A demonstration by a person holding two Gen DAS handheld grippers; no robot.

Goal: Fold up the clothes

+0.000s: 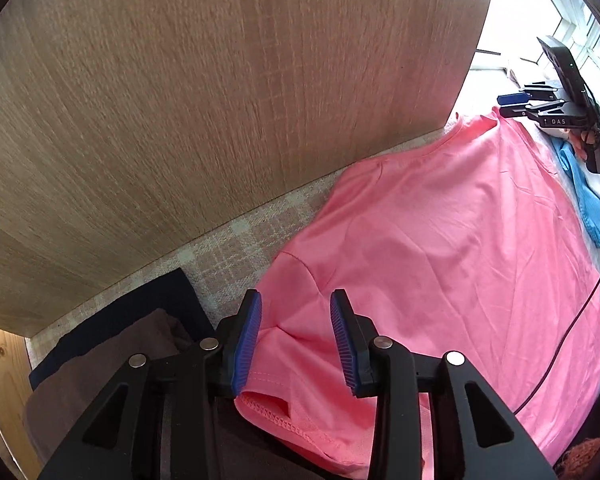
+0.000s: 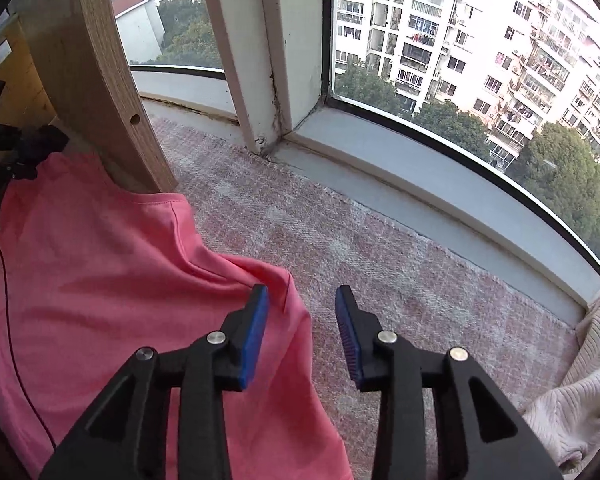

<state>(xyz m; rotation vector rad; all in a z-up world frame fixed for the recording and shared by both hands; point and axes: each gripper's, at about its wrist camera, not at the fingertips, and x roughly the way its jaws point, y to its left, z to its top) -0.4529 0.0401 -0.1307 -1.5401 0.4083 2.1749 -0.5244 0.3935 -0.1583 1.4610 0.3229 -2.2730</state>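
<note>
A pink T-shirt (image 1: 452, 232) lies spread on a plaid blanket (image 1: 236, 248). My left gripper (image 1: 296, 336) is open, its blue pads on either side of the shirt's sleeve, which has a hemmed opening (image 1: 272, 408) just below. In the right wrist view the same pink T-shirt (image 2: 100, 280) fills the left side. My right gripper (image 2: 302, 328) is open over the shirt's edge, its left fingertip (image 2: 260, 300) above a raised fold and its right one above bare blanket. Far off in the left wrist view the right gripper (image 1: 532, 106) shows at the shirt's far end.
A wooden panel (image 1: 220, 100) stands close beside the shirt. Brown and dark navy clothes (image 1: 112, 344) lie by the left gripper, a blue cloth (image 1: 584, 196) at the far side. A cream knit garment (image 2: 580, 392) lies at right. A window sill (image 2: 420, 184) borders the blanket. A black cable (image 1: 560, 340) crosses the shirt.
</note>
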